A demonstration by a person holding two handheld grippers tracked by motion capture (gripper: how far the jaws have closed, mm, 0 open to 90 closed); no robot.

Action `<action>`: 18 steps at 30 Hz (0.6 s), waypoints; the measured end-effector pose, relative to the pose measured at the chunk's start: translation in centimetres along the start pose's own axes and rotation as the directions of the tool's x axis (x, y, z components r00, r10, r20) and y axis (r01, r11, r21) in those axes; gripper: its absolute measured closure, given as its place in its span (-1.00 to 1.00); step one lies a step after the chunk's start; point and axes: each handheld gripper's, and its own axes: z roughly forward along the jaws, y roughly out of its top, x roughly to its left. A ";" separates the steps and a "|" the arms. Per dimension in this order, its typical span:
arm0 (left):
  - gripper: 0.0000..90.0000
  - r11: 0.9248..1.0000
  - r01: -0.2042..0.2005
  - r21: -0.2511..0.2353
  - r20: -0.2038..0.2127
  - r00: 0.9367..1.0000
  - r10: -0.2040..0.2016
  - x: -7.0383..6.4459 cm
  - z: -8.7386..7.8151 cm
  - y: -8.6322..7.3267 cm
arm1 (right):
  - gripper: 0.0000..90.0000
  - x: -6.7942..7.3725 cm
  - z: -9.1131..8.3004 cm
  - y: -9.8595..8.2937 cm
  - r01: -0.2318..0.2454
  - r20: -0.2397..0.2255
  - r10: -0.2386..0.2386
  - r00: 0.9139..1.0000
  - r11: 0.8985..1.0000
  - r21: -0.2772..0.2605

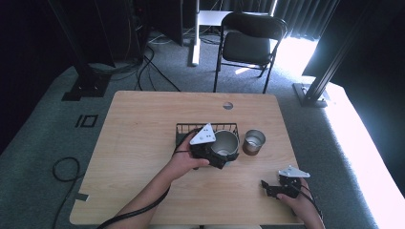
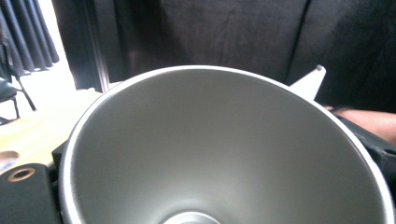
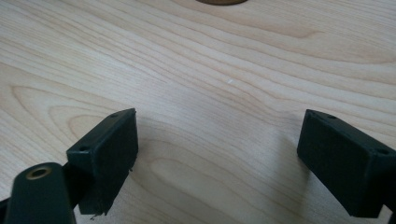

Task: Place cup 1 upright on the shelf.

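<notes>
High view shows the left gripper (image 1: 217,153) near the middle of the wooden table (image 1: 143,143), closed on a steel cup (image 1: 225,143) that it holds by the rim, with the cup's open mouth turned up toward the camera. The cup sits just in front of a black wire rack (image 1: 206,127), and whether it rests on the table or is lifted off it cannot be told from here. The left gripper view looks straight down into the cup's brushed, empty interior (image 2: 224,154), which fits a grip at the rim with one jaw inside and one outside. A second steel cup (image 1: 253,141) stands upright on the table just to the right of the held one, apart from it and ungripped. The right gripper (image 1: 270,187) idles at the near right corner of the table, well apart from both cups; in the right gripper view its jaws stand wide apart over bare wood with nothing between them. Judging by this, the work is partly along: one cup is in hand beside the rack but not yet placed in it, and the second cup has not been picked up, so setting down the held cup and dealing with the other likely remain.
</notes>
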 end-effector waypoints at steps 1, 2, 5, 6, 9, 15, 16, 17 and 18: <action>-0.79 1.000 0.002 -0.003 -0.006 1.000 -0.002 0.3 -0.2 0.3 | -0.73 0.0 0.0 0.0 0.000 0.000 0.000 1.000 1.000 0.000; -0.79 1.000 0.003 -0.007 -0.012 1.000 -0.003 0.4 -0.4 0.4 | -0.73 0.0 0.0 0.0 0.000 0.000 0.000 1.000 1.000 0.000; -0.79 1.000 0.002 -0.015 -0.032 0.999 -0.003 1.0 -0.9 1.0 | -0.73 0.0 0.0 0.0 0.000 0.000 0.000 1.000 1.000 0.000; -0.79 1.000 0.004 -0.024 -0.041 0.999 -0.005 1.2 -1.0 1.1 | -0.73 0.0 0.0 0.0 0.000 0.000 0.000 1.000 1.000 0.000; -0.79 0.999 0.000 -0.033 -0.062 0.998 -0.002 1.7 -1.5 1.6 | -0.73 0.0 0.0 0.0 0.000 0.000 0.000 1.000 1.000 0.000; -0.79 0.999 -0.003 -0.046 -0.116 0.993 -0.002 3.1 -2.6 2.2 | -0.73 0.0 0.0 0.0 0.000 0.000 0.000 1.000 1.000 0.000; -0.79 0.999 -0.004 -0.043 -0.121 0.993 -0.001 3.3 -2.7 2.2 | -0.73 0.0 0.0 0.0 0.000 0.000 0.000 1.000 1.000 0.000; -0.79 0.999 -0.003 -0.044 -0.132 0.991 -0.003 3.5 -2.9 2.2 | -0.73 0.0 0.0 0.0 0.000 0.000 0.000 1.000 1.000 0.000; -0.79 0.999 -0.003 -0.044 -0.132 0.991 -0.003 3.5 -2.9 2.2 | -0.73 0.0 0.0 0.0 0.000 0.000 0.000 1.000 1.000 0.000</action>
